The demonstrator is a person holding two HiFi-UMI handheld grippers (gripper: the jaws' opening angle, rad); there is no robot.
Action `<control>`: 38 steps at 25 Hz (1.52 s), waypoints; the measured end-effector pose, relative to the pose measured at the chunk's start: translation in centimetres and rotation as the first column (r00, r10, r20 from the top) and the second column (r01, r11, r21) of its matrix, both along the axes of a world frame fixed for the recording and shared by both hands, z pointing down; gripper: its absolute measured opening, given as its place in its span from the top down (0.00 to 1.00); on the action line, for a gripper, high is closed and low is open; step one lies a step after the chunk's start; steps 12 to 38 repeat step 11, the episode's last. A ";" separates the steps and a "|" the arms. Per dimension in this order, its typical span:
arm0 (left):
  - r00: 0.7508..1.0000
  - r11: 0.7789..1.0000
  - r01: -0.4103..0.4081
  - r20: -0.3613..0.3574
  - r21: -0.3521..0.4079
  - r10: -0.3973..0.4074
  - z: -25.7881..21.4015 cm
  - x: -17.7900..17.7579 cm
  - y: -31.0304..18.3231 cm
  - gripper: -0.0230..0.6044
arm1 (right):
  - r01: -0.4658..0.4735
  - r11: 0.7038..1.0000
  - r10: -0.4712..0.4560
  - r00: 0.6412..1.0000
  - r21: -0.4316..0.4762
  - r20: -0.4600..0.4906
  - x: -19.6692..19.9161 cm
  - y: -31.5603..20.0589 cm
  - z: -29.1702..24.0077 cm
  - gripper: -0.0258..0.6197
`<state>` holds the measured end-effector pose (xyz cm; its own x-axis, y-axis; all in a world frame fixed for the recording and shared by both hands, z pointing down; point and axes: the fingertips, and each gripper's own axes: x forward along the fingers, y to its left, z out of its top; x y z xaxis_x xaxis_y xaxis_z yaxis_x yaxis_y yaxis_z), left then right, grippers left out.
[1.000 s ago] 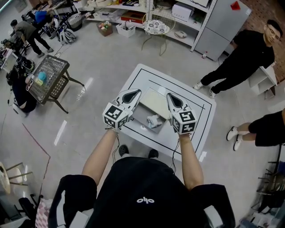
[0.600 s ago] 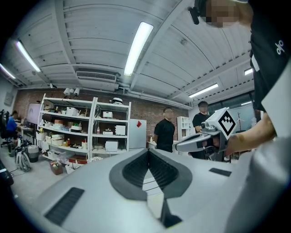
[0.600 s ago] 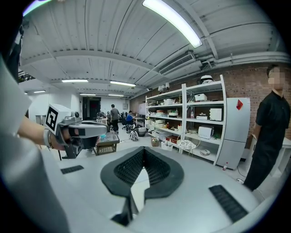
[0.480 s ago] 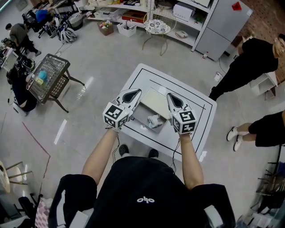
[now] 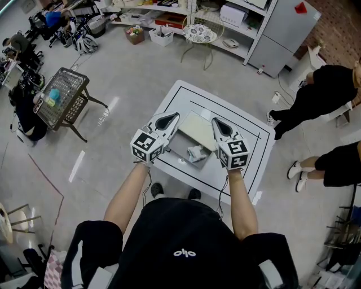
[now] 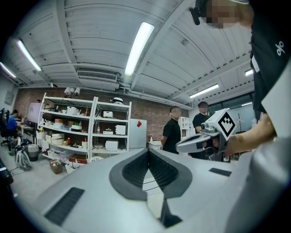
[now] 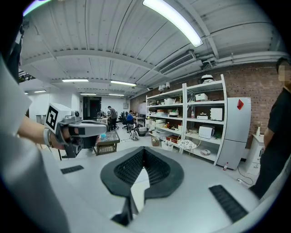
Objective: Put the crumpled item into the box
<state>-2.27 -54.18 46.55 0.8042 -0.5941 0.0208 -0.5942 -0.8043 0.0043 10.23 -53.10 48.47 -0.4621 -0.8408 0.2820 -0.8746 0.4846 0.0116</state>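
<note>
A white crumpled item (image 5: 196, 152) lies on the grey open box (image 5: 181, 148), whose pale lid (image 5: 197, 130) lies flat on the far side. The box sits on a white table (image 5: 248, 144) marked with a black rectangle. My left gripper (image 5: 171, 117) hovers over the box's left side and is shut, with nothing between its jaws. To the right of the box my right gripper (image 5: 216, 122) is held level with it, also shut and empty. In the left gripper view the gripper (image 6: 148, 152) points at the far shelves; in the right gripper view the gripper (image 7: 144, 150) points the same way.
A wire basket cart (image 5: 63, 96) stands on the floor at the left. One person (image 5: 316, 93) in black stands at the right and another's legs (image 5: 324, 166) show at the right edge. Shelves (image 5: 169, 11), a round stand (image 5: 197, 34) and a grey cabinet (image 5: 285, 31) line the far wall.
The person in black at the right has stepped away towards the right edge. Both grippers and the crumpled item have stayed where they were.
</note>
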 end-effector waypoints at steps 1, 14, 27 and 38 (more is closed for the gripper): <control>1.000 1.000 0.000 0.001 -0.001 0.000 0.0 0.0 -0.1 0.95 | 0.000 1.000 0.000 1.000 0.000 0.000 0.0 -0.1 0.0 0.95; 1.000 1.000 0.003 0.005 0.000 -0.003 0.1 -0.3 0.0 0.95 | 0.003 1.000 -0.003 1.000 -0.002 0.000 -0.2 -0.1 0.2 0.95; 1.000 1.000 0.003 0.005 0.000 -0.003 0.1 -0.3 0.0 0.95 | 0.003 1.000 -0.003 1.000 -0.002 0.000 -0.2 -0.1 0.2 0.95; 1.000 1.000 0.003 0.005 0.000 -0.003 0.1 -0.3 0.0 0.95 | 0.003 1.000 -0.003 1.000 -0.002 0.000 -0.2 -0.1 0.2 0.95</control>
